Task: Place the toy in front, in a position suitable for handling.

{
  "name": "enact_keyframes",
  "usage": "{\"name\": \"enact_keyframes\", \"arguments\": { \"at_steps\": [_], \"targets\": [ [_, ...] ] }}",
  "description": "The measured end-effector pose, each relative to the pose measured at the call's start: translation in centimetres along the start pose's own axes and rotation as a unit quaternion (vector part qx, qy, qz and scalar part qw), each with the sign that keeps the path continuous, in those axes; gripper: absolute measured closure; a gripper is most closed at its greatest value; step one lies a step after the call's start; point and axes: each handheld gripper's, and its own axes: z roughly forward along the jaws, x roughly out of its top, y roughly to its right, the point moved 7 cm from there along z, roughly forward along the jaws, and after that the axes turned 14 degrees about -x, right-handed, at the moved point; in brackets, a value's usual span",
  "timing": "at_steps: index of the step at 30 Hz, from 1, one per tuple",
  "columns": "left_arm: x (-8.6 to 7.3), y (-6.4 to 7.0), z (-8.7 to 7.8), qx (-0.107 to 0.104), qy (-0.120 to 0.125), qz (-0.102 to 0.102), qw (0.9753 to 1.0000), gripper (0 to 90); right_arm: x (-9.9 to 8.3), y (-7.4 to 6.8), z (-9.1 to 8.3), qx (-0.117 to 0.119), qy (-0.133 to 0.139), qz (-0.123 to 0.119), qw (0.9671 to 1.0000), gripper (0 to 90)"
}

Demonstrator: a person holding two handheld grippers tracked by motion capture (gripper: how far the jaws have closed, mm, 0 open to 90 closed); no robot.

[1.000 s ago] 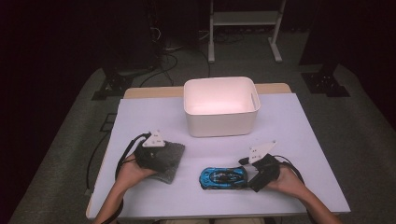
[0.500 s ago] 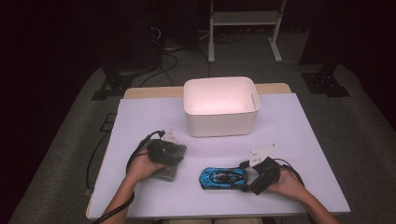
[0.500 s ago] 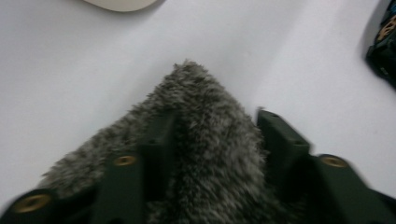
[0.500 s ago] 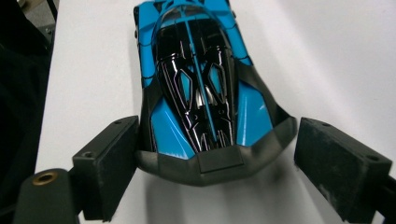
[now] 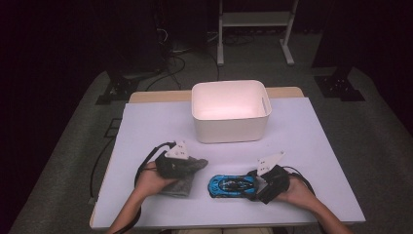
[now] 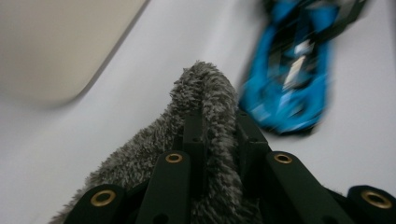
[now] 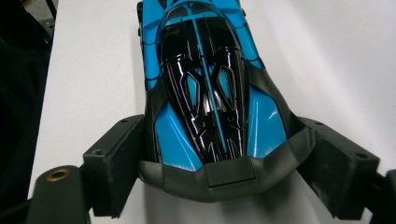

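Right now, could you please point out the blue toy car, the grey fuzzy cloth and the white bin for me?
blue toy car (image 7: 205,88), right gripper view, on its dark canopy.
grey fuzzy cloth (image 6: 210,93), left gripper view, on its raised fold.
white bin (image 5: 229,129), high view, on its front wall.

Overall light: you work on a brightly lit table (image 5: 146,126) with dark surroundings.
Glow: the white bin (image 5: 230,111) looks washed out inside.
Blur: your left gripper view smears the blue toy car (image 6: 292,65).
Glare: sharp reflections streak its black canopy.
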Motion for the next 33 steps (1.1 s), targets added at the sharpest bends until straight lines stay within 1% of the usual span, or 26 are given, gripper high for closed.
{"name": "enact_keyframes", "arguments": {
  "at_steps": [1, 2, 3, 5, 6, 7, 8, 9, 10, 11, 12, 13, 14, 16, 17, 18, 19, 20, 21, 22, 23, 25, 26, 28, 30, 33],
  "targets": [
    [0.6, 0.7, 0.4, -0.008, 0.0, 0.012, 0.9999, 77.7, 0.0, 0.0, 0.0, 0.0, 0.0, 0.0, 1.0, 18.4],
    [1.6, 1.7, 1.3, -0.021, -0.002, 0.028, 0.9994, 77.7, 0.0, 0.0, 0.0, 0.0, -0.001, 0.002, 1.0, 18.6],
    [1.6, 1.7, 1.3, -0.021, -0.002, 0.028, 0.9994, 77.7, 0.0, 0.0, 0.0, 0.0, -0.001, 0.002, 1.0, 18.6],
    [2.3, 2.5, 2.7, -0.038, -0.015, 0.042, 0.9983, 77.5, -0.1, -0.1, 0.1, 0.0, -0.002, 0.003, 1.0, 18.6],
    [2.3, 2.8, 3.4, -0.046, -0.022, 0.042, 0.9978, 72.9, -0.1, -0.1, 0.1, -0.001, -0.002, 0.004, 1.0, 18.6],
    [2.1, 3.0, 4.4, -0.072, -0.043, 0.038, 0.9957, 72.9, -0.1, -0.1, 0.1, -0.001, -0.002, 0.004, 1.0, 18.6],
    [1.8, 3.1, 5.2, -0.079, -0.061, 0.029, 0.9946, 61.2, -0.1, -0.1, 0.1, -0.002, -0.001, 0.004, 1.0, 18.5],
    [1.6, 3.1, 5.5, -0.078, -0.063, 0.025, 0.9946, 44.6, -0.1, -0.1, 0.0, -0.002, -0.001, 0.006, 1.0, 18.6],
    [1.5, 3.1, 5.7, -0.084, -0.059, 0.018, 0.9946, 37.3, -0.2, -0.1, 0.0, -0.003, -0.001, 0.005, 1.0, 18.5],
    [1.5, 2.9, 5.6, -0.086, -0.047, 0.012, 0.9951, 26.8, -0.2, -0.1, -0.1, -0.003, 0.0, 0.007, 1.0, 18.4],
    [1.5, 2.8, 5.5, -0.085, -0.036, 0.002, 0.9957, 26.8, -0.2, -0.1, -0.1, -0.003, 0.0, 0.007, 1.0, 18.4],
    [1.5, 2.6, 5.2, -0.091, -0.021, -0.014, 0.9955, 24.3, -0.3, -0.1, -0.1, -0.002, 0.001, 0.006, 1.0, 18.4],
    [1.4, 2.4, 5.0, -0.093, -0.014, -0.02, 0.9954, 23.3, -0.3, -0.1, -0.1, -0.002, 0.003, 0.005, 1.0, 18.4],
    [1.1, 1.8, 4.7, -0.092, -0.013, -0.036, 0.995, 24.2, -0.3, -0.1, 0.0, -0.004, 0.003, 0.002, 1.0, 18.4],
    [1.0, 1.6, 4.8, -0.099, -0.015, -0.041, 0.9942, 28.8, -0.2, -0.2, 0.0, -0.004, 0.003, 0.004, 1.0, 18.5],
    [0.9, 1.5, 5.0, -0.1, -0.018, -0.043, 0.9939, 35.9, -0.2, -0.2, 0.1, -0.006, 0.002, 0.001, 1.0, 18.5],
    [0.7, 1.2, 5.5, -0.09, -0.025, -0.043, 0.9947, 51.7, -0.1, -0.2, 0.2, -0.009, 0.001, -0.005, 0.9999, 19.8],
    [0.7, 1.2, 5.5, -0.09, -0.025, -0.043, 0.9947, 59.9, -0.1, -0.2, 0.2, -0.009, 0.001, -0.005, 0.9999, 19.8],
    [0.7, 1.1, 5.4, -0.075, -0.023, -0.034, 0.9964, 59.9, -0.1, -0.3, 0.2, -0.012, -0.001, -0.007, 0.9999, 19.8],
    [0.8, 1.1, 5.3, -0.076, -0.016, -0.028, 0.9966, 76.1, 0.0, -0.3, 0.2, -0.014, -0.007, -0.012, 0.9998, 20.1],
    [0.8, 1.1, 5.3, -0.076, -0.016, -0.028, 0.9966, 77.4, 0.1, -0.3, 0.2, -0.016, -0.01, -0.011, 0.9998, 20.1],
    [0.6, 1.2, 4.9, -0.071, -0.026, -0.015, 0.997, 78.8, 0.2, -0.4, 0.4, -0.015, -0.009, -0.013, 0.9998, 20.6],
    [0.6, 1.2, 4.9, -0.071, -0.026, -0.015, 0.997, 79.2, 0.2, -0.4, 0.4, -0.015, -0.009, -0.013, 0.9998, 20.6],
    [0.4, 1.2, 4.4, -0.068, -0.025, -0.01, 0.9973, 79.3, 0.7, -0.5, 0.6, -0.006, -0.004, -0.009, 0.9999, 21.1],
    [0.1, 1.1, 3.8, -0.074, -0.022, -0.014, 0.9969, 79.3, 1.4, -0.6, 1.3, 0.003, -0.005, -0.021, 0.9998, 21.3],
    [0.1, 1.2, 3.8, -0.082, -0.025, -0.01, 0.9962, 79.2, 1.9, -0.7, 1.7, 0.007, -0.008, -0.023, 0.9997, 21.3]
  ]
}}
